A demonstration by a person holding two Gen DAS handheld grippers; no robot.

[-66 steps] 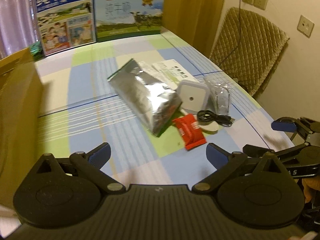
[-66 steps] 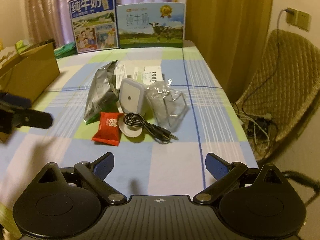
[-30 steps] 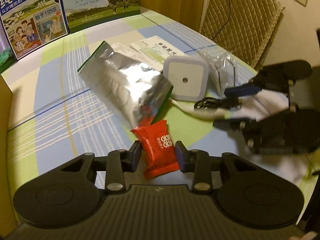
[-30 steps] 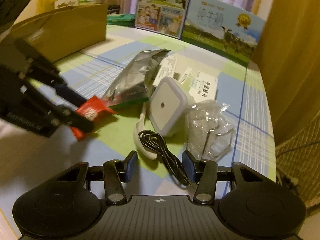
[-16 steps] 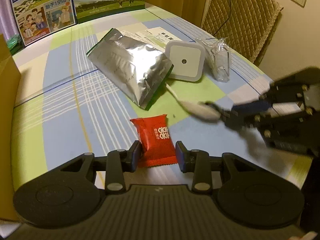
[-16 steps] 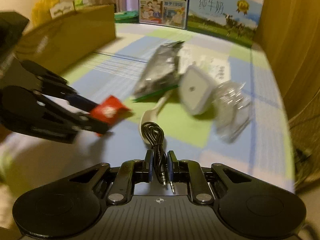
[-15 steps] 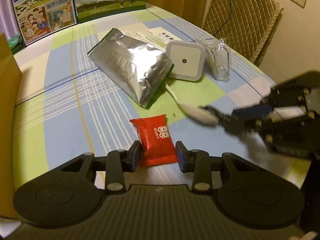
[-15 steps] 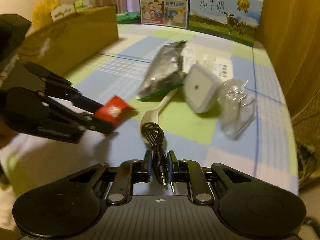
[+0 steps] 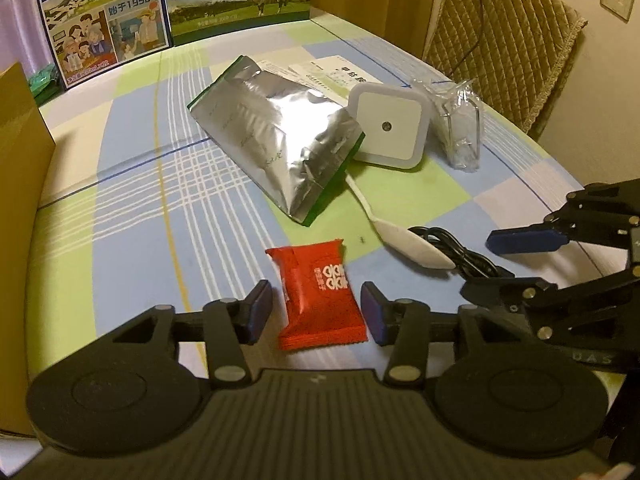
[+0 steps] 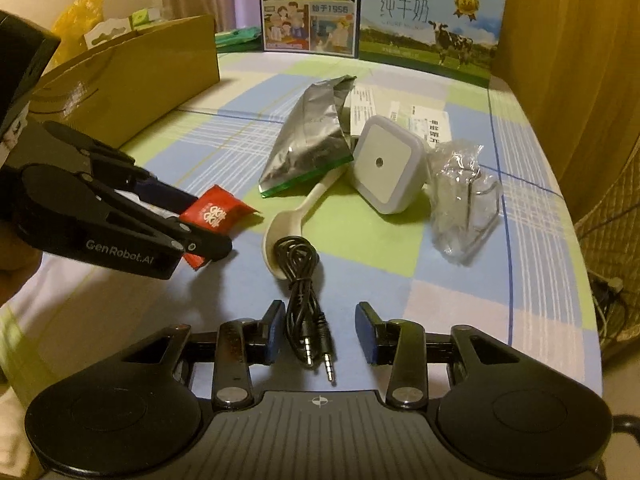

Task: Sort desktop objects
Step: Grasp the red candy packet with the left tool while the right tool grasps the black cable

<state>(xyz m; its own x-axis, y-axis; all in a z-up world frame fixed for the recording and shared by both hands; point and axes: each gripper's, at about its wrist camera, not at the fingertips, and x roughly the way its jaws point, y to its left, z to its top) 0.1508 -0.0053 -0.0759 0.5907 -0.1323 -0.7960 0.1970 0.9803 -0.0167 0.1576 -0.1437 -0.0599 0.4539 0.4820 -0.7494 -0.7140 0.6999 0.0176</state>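
A red snack packet (image 9: 320, 292) lies flat on the checked tablecloth (image 9: 132, 208). It sits between the fingers of my left gripper (image 9: 316, 312), which is open with a gap on each side of it. A coiled black audio cable (image 10: 298, 276) lies over the bowl of a white spoon (image 10: 296, 216). Its two jack plugs rest between the fingers of my right gripper (image 10: 320, 332), also open and not touching it. The left wrist view shows the right gripper (image 9: 508, 264) at the right edge, around the cable (image 9: 460, 248).
A silver foil bag (image 9: 276, 144), a white square night light (image 9: 386, 126), a clear plastic bag (image 9: 460, 128) and paper leaflets (image 9: 340, 76) lie mid-table. A cardboard box (image 10: 132, 76) stands on the left. Two milk cartons (image 10: 308, 8) stand at the back, a padded chair (image 9: 500, 40) at the right.
Both grippers have opened. The left one let go of the red packet and the right one let go of the black cable; both things now lie on the table.
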